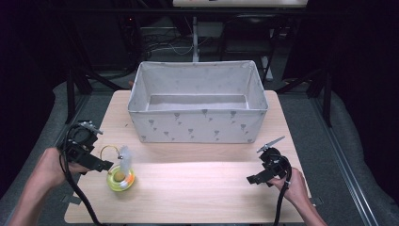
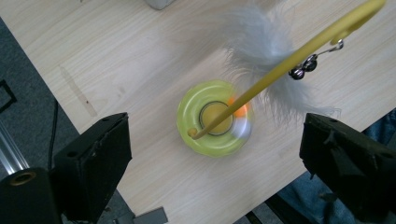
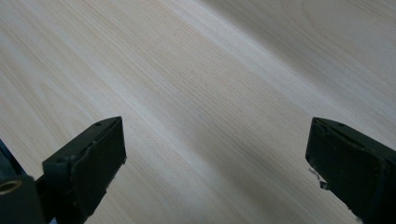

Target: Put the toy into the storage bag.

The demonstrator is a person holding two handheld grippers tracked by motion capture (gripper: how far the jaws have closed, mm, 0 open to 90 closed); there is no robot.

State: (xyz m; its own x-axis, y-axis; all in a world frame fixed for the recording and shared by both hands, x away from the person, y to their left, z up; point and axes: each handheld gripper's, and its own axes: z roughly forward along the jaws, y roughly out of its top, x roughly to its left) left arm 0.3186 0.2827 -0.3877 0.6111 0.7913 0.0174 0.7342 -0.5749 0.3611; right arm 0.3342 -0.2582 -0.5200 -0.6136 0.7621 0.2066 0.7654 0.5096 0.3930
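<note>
The left gripper is held wide open above the yellow-green toy; nothing is gripped.

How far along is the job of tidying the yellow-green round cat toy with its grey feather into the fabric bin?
Done: nothing; the grey fabric storage bin looks empty. In hand: the left claw hangs open above the yellow-green round cat toy, its yellow wand and grey feather ungripped on the light wooden table. The right claw waits open. Left: probably grasping, lifting and dropping it in.
</note>
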